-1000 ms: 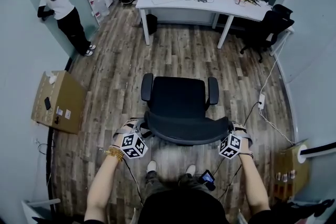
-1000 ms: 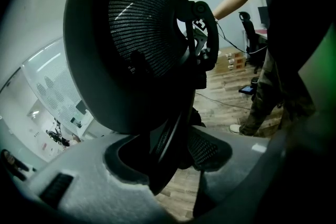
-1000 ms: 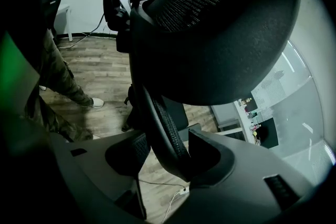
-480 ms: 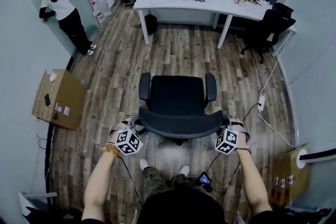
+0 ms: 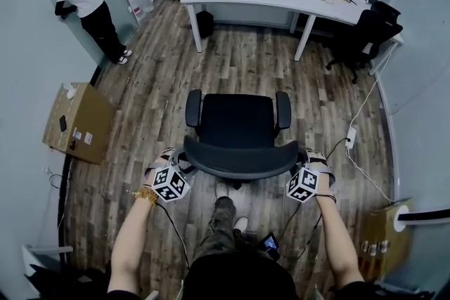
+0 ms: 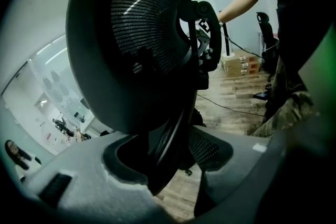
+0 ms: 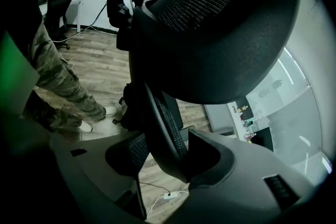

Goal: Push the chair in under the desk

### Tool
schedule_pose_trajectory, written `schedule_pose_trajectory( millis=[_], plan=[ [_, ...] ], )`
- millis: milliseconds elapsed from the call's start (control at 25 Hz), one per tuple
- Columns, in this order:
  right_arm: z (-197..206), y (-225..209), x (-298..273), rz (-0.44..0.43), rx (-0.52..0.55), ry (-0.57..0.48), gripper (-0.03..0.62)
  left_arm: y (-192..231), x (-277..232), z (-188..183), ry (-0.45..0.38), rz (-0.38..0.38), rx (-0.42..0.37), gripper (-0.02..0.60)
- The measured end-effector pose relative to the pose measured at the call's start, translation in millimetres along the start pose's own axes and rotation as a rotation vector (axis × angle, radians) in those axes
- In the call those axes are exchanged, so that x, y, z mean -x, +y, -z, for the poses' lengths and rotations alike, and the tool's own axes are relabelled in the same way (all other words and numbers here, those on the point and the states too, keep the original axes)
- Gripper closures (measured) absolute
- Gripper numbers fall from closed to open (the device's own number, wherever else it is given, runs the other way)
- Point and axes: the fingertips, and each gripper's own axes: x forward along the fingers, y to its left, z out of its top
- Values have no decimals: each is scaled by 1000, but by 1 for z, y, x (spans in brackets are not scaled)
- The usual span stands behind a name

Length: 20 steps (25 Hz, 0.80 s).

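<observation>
A black office chair (image 5: 238, 124) stands on the wood floor, its seat facing the white desk (image 5: 281, 0) at the far wall. Its mesh backrest (image 5: 239, 164) is nearest me. My left gripper (image 5: 181, 164) clasps the backrest's left rim and my right gripper (image 5: 304, 164) clasps the right rim. In the left gripper view the backrest (image 6: 136, 39) fills the frame, and its frame bar runs down between the jaws of the left gripper (image 6: 168, 176). The right gripper view shows the backrest (image 7: 220, 23) the same way, its rim wedged in the right gripper (image 7: 163, 165).
A cardboard box (image 5: 76, 124) sits by the left wall, where a person (image 5: 88, 7) stands. A second black chair (image 5: 362, 35) is at the desk's right end. A power strip with cable (image 5: 349, 137) lies right of the chair. Another box (image 5: 383, 228) stands bottom right.
The chair and both grippers have moved forward toward the desk. One of the person's feet has stepped forward behind the chair.
</observation>
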Motion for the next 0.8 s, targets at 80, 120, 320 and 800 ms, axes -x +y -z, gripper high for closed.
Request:
schedule_pose_trajectory(
  millis=[80,120,320,800],
  plan=[
    [3,-5,-3,4,15,5,370,1,-2,-3,2,-8,5,333],
    [5,-8,-5,7,23,10,372,2,-4,-5,2,-13,6,333],
    [19,-27,-15,15,35,23,375,10,-20,-18,1,-16,8,333],
    [35,-68,-40,15,34,53,379,47,-60,-35,7,-6,14,330]
  ],
)
